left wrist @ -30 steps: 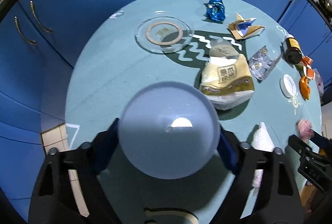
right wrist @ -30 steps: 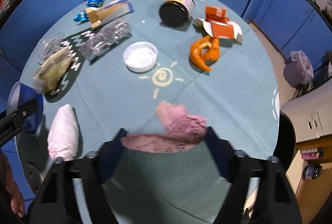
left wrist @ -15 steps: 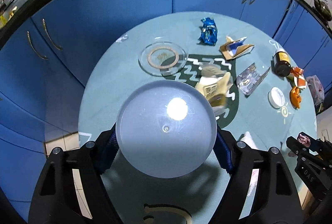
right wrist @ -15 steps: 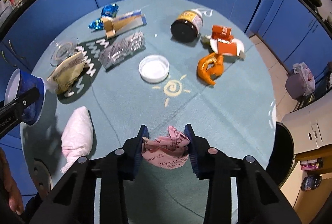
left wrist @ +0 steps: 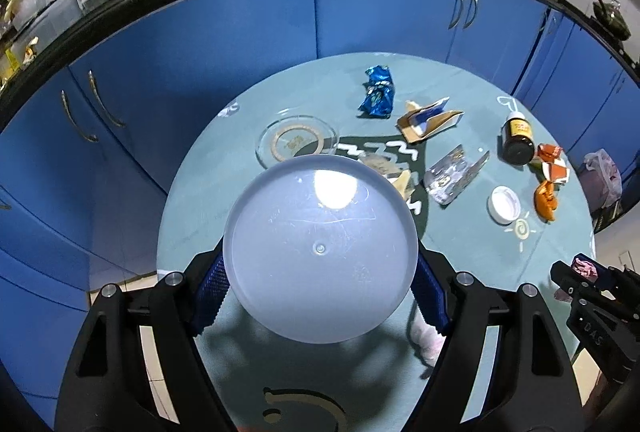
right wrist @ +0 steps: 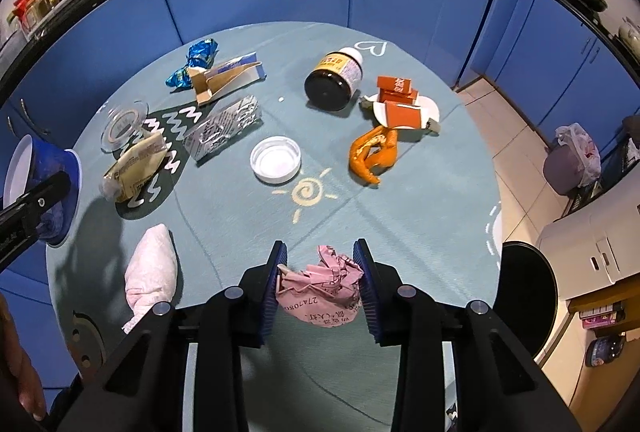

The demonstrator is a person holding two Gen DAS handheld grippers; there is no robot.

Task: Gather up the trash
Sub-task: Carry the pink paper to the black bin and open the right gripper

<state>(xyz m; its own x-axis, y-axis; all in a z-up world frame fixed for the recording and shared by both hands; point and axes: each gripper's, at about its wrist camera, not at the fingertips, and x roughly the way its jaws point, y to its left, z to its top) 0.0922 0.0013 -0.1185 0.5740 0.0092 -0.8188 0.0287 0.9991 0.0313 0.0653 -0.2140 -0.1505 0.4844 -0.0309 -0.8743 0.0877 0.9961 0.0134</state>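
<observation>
My left gripper (left wrist: 320,292) is shut on a blue plastic cup (left wrist: 320,248), its pale bottom filling the left wrist view; the cup also shows at the left edge of the right wrist view (right wrist: 40,176). My right gripper (right wrist: 320,272) is shut on a crumpled pink paper (right wrist: 320,288) and holds it above the round teal table (right wrist: 440,200). In the left wrist view the right gripper (left wrist: 584,272) with the pink paper (left wrist: 584,268) is at the far right.
On the table lie a blue wrapper (right wrist: 196,62), torn carton (right wrist: 228,76), foil blister pack (right wrist: 224,130), white lid (right wrist: 276,159), brown jar (right wrist: 334,80), orange peel (right wrist: 372,154), red-white packaging (right wrist: 404,106), beige bag (right wrist: 134,168), pink-white pouch (right wrist: 152,272) and a glass dish (right wrist: 122,124).
My right gripper closed on the pink paper and lifted it off the table. My left gripper rose with the cup, so the table looks farther away.
</observation>
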